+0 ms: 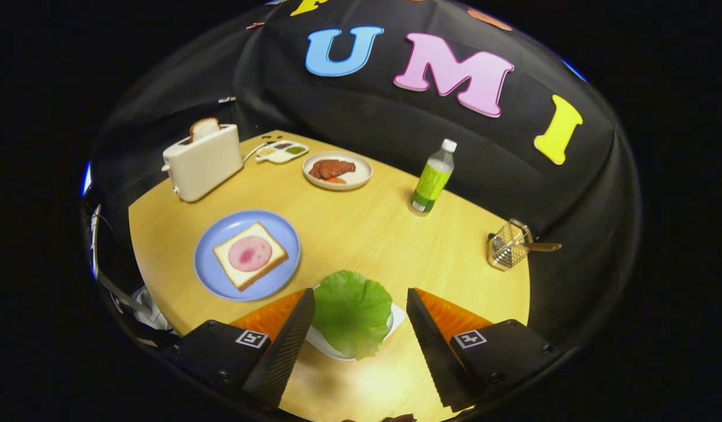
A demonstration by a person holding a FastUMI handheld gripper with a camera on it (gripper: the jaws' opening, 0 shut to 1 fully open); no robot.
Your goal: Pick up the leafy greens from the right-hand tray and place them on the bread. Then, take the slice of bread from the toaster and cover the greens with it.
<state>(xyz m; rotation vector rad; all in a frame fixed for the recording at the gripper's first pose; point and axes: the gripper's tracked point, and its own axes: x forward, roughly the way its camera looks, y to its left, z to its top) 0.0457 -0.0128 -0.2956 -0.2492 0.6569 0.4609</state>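
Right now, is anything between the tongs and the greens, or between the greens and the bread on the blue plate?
Nothing visible. The tongs are open with the leafy greens between the fingers. Bare table lies between them and the bread on the blue plate.

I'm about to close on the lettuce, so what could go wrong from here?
The gripper is open around the leafy greens, which overhang their white tray; closing low might catch the tray too. The thin leaf could slip or tear. On the blue plate, the bread lies askew, so placement may miss.

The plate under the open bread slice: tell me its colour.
Light blue plate, clearest in the gripper view; the gripper is open around the leafy greens.
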